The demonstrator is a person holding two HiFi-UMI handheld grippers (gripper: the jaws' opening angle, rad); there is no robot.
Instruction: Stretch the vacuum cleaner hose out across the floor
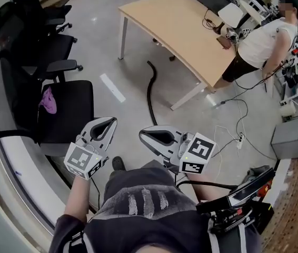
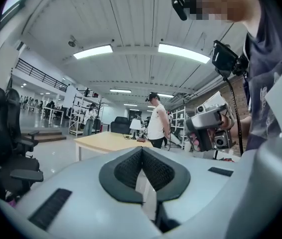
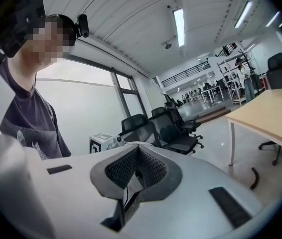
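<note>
The black vacuum hose (image 1: 150, 91) lies in a curve on the grey floor, in front of the wooden table's near leg; one end (image 3: 253, 178) shows in the right gripper view. Both grippers hang in the air close to my torso, well short of the hose. My left gripper (image 1: 109, 121) points away from me and its jaws are shut on nothing (image 2: 142, 151). My right gripper (image 1: 141, 135) points leftward toward the left one, with its jaws also shut and nothing between them (image 3: 137, 151). Each gripper shows in the other's view: the right gripper (image 2: 208, 126) and the left gripper's marker cube (image 3: 101, 142).
A light wooden table (image 1: 175, 22) stands ahead, with a person (image 1: 262, 38) at its far right corner. Black office chairs (image 1: 38, 62) line the left; one holds a pink cloth (image 1: 48, 100). White cables (image 1: 238, 136) trail right. A black and red device (image 1: 244, 204) sits by my right side.
</note>
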